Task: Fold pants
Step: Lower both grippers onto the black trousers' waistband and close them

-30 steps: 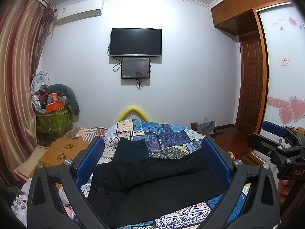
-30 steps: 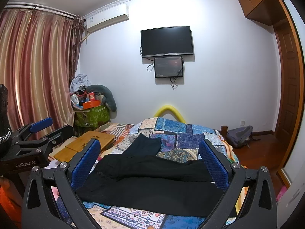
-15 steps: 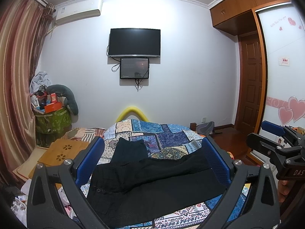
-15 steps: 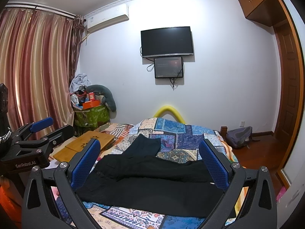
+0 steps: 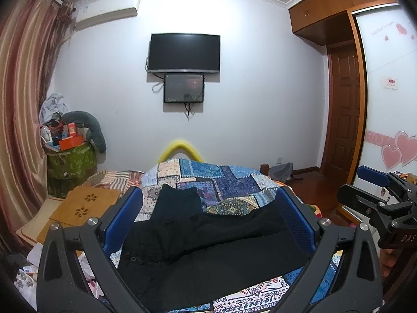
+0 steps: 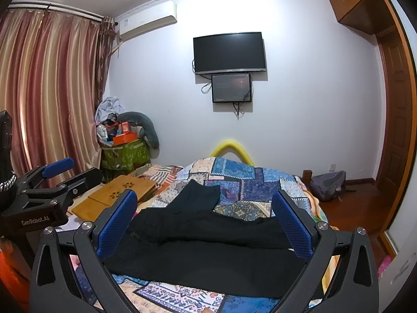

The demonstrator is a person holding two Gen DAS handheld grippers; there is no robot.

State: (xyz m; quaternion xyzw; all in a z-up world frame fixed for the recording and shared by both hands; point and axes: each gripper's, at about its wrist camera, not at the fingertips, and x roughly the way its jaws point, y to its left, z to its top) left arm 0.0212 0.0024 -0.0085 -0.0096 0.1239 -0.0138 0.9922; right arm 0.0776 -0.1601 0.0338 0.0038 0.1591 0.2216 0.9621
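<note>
Left wrist view: the left gripper (image 5: 208,224) was held above the near end of the bed (image 5: 234,182), jaws spread wide with nothing between the blue pads (image 5: 122,221). The black pants (image 5: 208,247) were laid flat across the patchwork quilt (image 5: 224,180), waistband to the left and legs running off to the right, one leg lying a bit over the other. A second dark garment (image 5: 179,200) was seen just behind them, touching the waist end. The right gripper (image 5: 375,195) was caught at the right edge, apart from the cloth; how its jaws stood couldn't be told from here.

Right wrist view: the right gripper (image 6: 206,221) was also held over the pants (image 6: 208,247), jaws wide and empty. The left gripper (image 6: 65,172) was seen at the left edge, well off the fabric. A TV (image 6: 229,52) was mounted on the far wall, and a wooden lap desk (image 6: 125,187) was parked beside the bed (image 6: 234,177).
</note>
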